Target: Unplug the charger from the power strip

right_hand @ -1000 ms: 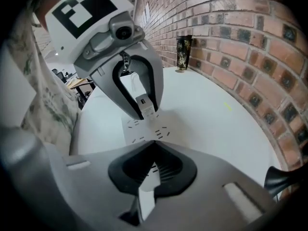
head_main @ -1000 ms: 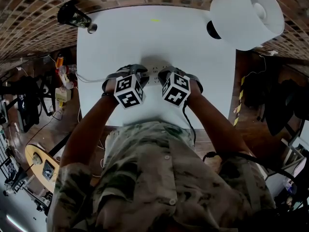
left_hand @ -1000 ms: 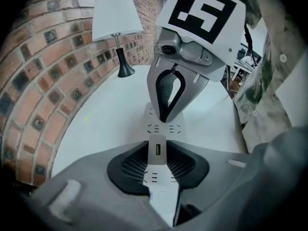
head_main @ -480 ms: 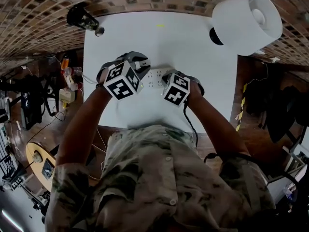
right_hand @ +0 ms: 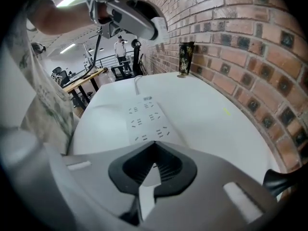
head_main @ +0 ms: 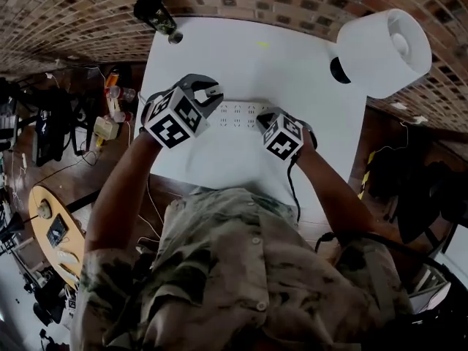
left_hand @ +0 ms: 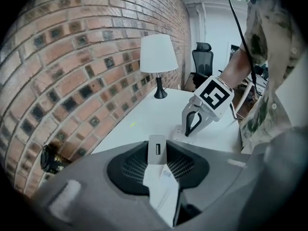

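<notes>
The white power strip (head_main: 240, 114) lies on the white table (head_main: 292, 64); its sockets (right_hand: 147, 119) show bare in the right gripper view. My left gripper (head_main: 207, 93) hangs above the strip's left end, shut on the small white charger (left_hand: 157, 150), whose USB port faces the camera. That charger is clear of the strip and shows high up in the right gripper view (right_hand: 160, 29). My right gripper (head_main: 267, 119) is down at the strip's right end (left_hand: 180, 131), its jaws closed on that end, with a white sliver (right_hand: 147, 186) between them.
A big white lamp (head_main: 384, 50) stands at the table's far right. A dark bottle (head_main: 157, 13) stands at the far left corner by the brick wall. A white cable (right_hand: 137, 83) runs off the strip's far end. Desks and an office chair (left_hand: 202, 61) lie beyond.
My left gripper has lifted up and to the left, off the strip, carrying the charger with it. The right gripper has stayed on the strip.
</notes>
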`<state>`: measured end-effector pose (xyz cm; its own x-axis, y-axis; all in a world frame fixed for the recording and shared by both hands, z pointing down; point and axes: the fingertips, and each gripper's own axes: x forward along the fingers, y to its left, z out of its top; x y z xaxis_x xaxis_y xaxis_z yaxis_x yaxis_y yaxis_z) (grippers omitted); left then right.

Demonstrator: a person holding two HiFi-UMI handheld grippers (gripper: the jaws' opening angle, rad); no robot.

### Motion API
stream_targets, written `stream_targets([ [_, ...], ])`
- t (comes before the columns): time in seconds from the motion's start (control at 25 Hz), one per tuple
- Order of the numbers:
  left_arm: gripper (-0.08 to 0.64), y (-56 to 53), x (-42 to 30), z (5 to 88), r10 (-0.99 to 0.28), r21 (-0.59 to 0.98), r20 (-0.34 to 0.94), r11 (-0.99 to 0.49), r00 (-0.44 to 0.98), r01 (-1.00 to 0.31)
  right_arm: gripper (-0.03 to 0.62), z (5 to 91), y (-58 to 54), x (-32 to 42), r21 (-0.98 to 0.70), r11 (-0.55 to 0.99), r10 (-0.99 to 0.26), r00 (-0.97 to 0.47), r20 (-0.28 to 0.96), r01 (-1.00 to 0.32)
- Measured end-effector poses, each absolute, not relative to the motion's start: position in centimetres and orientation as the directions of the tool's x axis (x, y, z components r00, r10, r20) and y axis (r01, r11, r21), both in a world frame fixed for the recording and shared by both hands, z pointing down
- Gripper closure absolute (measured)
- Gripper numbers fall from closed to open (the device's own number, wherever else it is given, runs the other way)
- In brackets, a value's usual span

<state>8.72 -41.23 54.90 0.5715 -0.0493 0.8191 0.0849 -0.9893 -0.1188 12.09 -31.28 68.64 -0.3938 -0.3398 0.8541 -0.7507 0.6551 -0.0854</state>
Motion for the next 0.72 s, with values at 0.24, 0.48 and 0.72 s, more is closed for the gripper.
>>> stream_targets([
  [0.24,0.451,-39.9,4.0,53.4,-0.144,-0.124,0.806,-0.99,0.574,-0.074,0.586,65.1,-30.1,12.6,-0.087,0.649,-0.406,-0.44,0.801,-0.756],
  [0.48,0.451,-36.5,-0.1,52.8,-0.228,-0.125,0.79,-0.969,0.569,-0.215,0.586,62.0,-26.8,12.8,-0.072,0.657,-0.452,-0.468,0.76,-0.751],
  [0.72,0.451,-31.3,-2.9,52.2,-0.288,-0.095,0.769,-0.934,0.571,-0.344,0.586,58.4,-23.5,12.7,-0.057,0.665,-0.512,-0.51,0.691,-0.744],
])
